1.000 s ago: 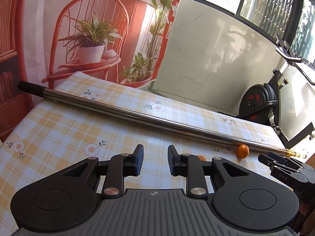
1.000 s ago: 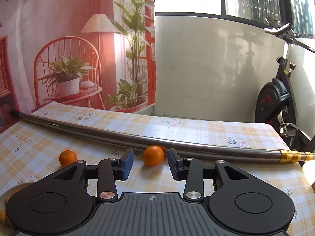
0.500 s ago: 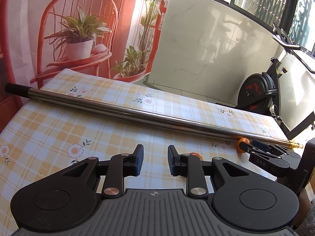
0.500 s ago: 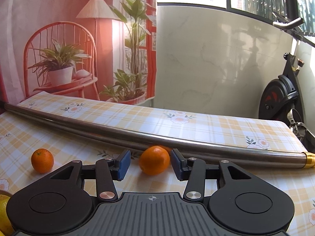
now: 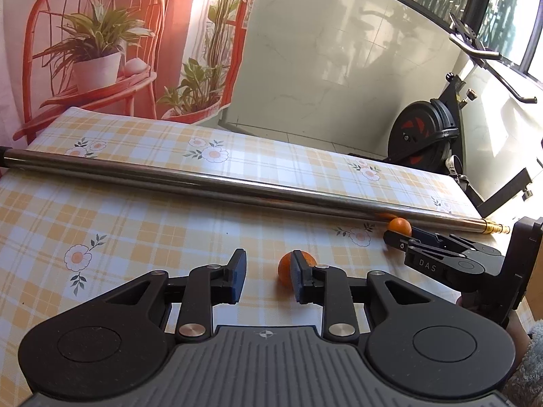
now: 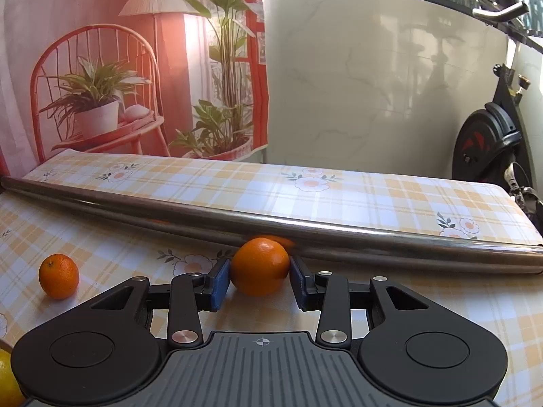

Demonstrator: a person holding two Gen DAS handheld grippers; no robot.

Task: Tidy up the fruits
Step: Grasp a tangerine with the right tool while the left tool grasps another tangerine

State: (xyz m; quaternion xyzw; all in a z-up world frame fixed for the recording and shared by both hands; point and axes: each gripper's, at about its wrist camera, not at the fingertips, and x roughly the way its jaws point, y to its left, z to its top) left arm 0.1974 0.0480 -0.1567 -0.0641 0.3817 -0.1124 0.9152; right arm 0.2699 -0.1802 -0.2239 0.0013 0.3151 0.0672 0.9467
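Two small round oranges: one (image 6: 260, 267) at frame centre against the steel rod, another (image 6: 58, 275) at lower left.

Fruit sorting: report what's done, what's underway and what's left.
Done: nothing visibly sorted. Underway: the right gripper brackets one orange beside the metal pole, jaws not visibly clamped. Left: the second orange sits loose near the open left gripper.

My left pad hides half an orange (image 5: 286, 268); yellow fruit (image 6: 6, 378) and pole (image 6: 271, 229) run off-frame.
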